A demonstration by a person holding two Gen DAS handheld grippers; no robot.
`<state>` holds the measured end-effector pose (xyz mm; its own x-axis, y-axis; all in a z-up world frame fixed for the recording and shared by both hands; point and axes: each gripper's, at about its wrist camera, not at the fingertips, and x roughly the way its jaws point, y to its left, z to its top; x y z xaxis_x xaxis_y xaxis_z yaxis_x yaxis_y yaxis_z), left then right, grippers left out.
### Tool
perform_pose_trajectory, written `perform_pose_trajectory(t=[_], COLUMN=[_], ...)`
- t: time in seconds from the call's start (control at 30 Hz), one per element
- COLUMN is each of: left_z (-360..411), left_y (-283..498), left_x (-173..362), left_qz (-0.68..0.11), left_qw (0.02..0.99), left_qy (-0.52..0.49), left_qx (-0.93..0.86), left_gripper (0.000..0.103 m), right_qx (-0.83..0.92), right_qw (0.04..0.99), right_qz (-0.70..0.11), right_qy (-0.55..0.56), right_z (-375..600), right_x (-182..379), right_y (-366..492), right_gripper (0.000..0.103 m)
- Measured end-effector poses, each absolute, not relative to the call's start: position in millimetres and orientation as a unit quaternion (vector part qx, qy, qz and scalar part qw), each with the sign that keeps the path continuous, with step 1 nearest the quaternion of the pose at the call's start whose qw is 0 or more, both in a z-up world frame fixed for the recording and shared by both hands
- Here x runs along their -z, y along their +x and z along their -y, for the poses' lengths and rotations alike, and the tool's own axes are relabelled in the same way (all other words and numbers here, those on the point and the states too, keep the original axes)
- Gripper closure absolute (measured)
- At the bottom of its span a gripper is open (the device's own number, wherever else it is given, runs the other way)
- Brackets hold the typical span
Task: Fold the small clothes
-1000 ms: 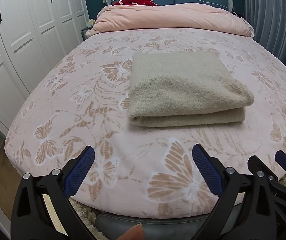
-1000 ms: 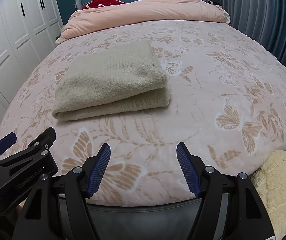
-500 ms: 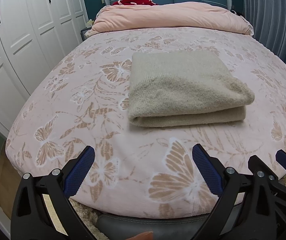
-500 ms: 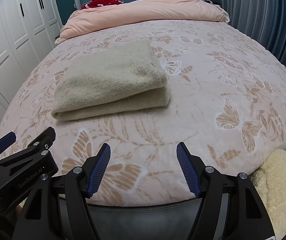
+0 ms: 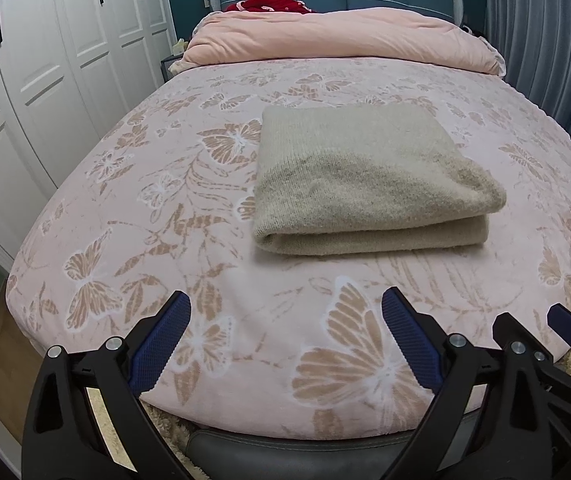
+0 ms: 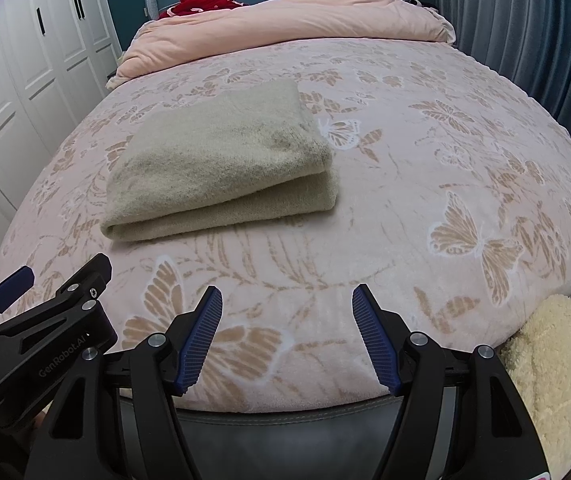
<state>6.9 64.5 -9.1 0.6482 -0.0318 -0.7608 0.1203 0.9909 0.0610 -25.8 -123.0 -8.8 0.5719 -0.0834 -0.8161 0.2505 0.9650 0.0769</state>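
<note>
A beige knitted garment (image 5: 369, 180) (image 6: 221, 168) lies folded into a thick rectangle on the pink butterfly-print bedspread (image 5: 145, 216) (image 6: 465, 152). My left gripper (image 5: 285, 340) hovers over the bed's near edge, short of the garment, open with nothing between its blue pads. My right gripper (image 6: 287, 332) stands open too, empty, to the right of the left one, with the garment ahead and to its left. The left gripper's body (image 6: 45, 340) shows at the lower left of the right wrist view.
A pink duvet (image 5: 341, 36) is bunched at the head of the bed with a red cloth (image 5: 273, 0) behind it. White wardrobe doors (image 5: 45, 60) line the left side, grey curtains (image 6: 525, 32) the right. A cream fluffy cushion (image 6: 553, 372) sits at the bed's lower right corner.
A fingertip seen at the bottom edge of the left wrist view has gone out of sight. Both grippers and the garment have kept still.
</note>
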Motion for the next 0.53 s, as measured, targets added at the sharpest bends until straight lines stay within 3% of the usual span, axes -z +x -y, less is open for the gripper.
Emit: perform_pose_trajectory(t=[0.53], left_z=[-65.5], left_y=[7.5], left_x=[11.7], left_qz=[-0.423], left_qw=[0.904], left_qy=[0.053], left_qx=[0.041], left_gripper=[0.012], right_qx=[0.103], right_qw=[0.879], right_qz=[-0.457], right_qy=[0.090], right_z=[113.3], right_x=[10.5], right_y=[-26.5], right_gripper=[0.039])
